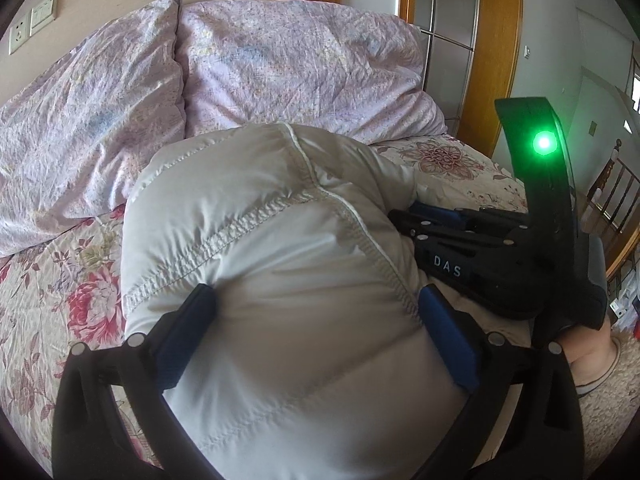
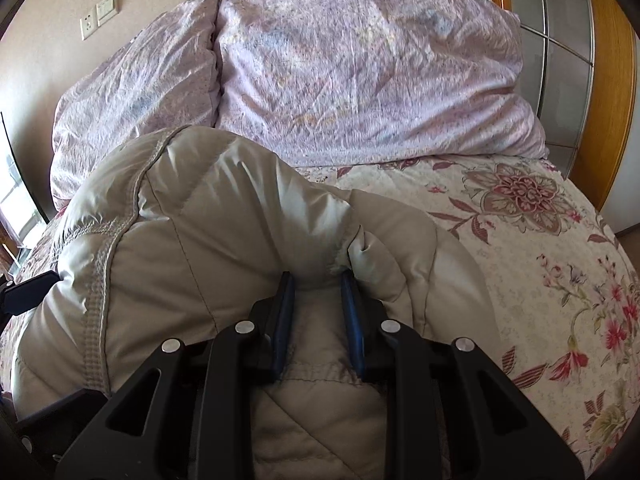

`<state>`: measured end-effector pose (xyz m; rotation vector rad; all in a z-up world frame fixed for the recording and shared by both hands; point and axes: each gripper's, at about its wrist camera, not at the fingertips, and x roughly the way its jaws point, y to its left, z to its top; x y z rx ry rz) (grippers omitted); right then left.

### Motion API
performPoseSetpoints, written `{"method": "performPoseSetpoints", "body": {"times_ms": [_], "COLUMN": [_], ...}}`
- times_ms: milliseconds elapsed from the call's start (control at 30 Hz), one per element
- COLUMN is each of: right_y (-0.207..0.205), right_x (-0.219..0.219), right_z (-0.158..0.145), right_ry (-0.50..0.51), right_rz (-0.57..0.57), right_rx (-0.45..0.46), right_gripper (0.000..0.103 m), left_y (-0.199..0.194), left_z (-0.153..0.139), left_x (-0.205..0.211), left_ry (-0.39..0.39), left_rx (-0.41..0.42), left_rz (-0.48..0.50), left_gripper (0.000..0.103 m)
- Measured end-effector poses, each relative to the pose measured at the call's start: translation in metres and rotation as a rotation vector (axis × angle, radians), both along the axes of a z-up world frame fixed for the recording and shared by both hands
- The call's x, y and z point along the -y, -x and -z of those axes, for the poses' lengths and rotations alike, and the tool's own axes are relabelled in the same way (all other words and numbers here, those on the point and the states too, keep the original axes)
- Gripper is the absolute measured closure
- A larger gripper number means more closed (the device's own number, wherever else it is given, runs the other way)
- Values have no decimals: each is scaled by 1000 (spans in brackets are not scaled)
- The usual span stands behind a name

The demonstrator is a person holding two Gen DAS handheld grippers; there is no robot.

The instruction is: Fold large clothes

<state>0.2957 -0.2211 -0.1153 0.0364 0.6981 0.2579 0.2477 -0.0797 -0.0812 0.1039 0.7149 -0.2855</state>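
A puffy pale grey down jacket (image 1: 280, 240) lies bunched on the floral bedspread (image 1: 48, 300). My left gripper (image 1: 316, 300) has its blue pads wide apart with a thick fold of the jacket bulging between them, pressed on both sides. In the right wrist view the jacket (image 2: 200, 240) fills the foreground. My right gripper (image 2: 316, 284) has its blue pads closed in on a narrower fold of the jacket. The right gripper also shows in the left wrist view (image 1: 404, 216), its tips buried in the jacket's right edge.
Two lilac pillows (image 1: 280, 72) lean against the wall at the head of the bed. A wooden wardrobe with mirror panels (image 1: 452, 20) stands at the right. Wall sockets (image 1: 32, 24) are at the upper left. Bare bedspread (image 2: 540, 240) lies right of the jacket.
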Motion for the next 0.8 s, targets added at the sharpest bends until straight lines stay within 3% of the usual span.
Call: {"method": "performPoseSetpoints", "body": {"times_ms": [467,800], "right_y": [-9,0], "right_x": [3,8], "right_z": [12,-7], "right_ry": [-25,-40], "right_rz": [-22,16], "right_rx": [-24,-43], "right_gripper": [79,77], "left_y": [-5,7], "left_z": [3,-29], "left_x": [3,-25], "left_ry": [-9,-6], "left_rx": [13,45], "left_rz": [-8,-66], "left_gripper": [3,4]}}
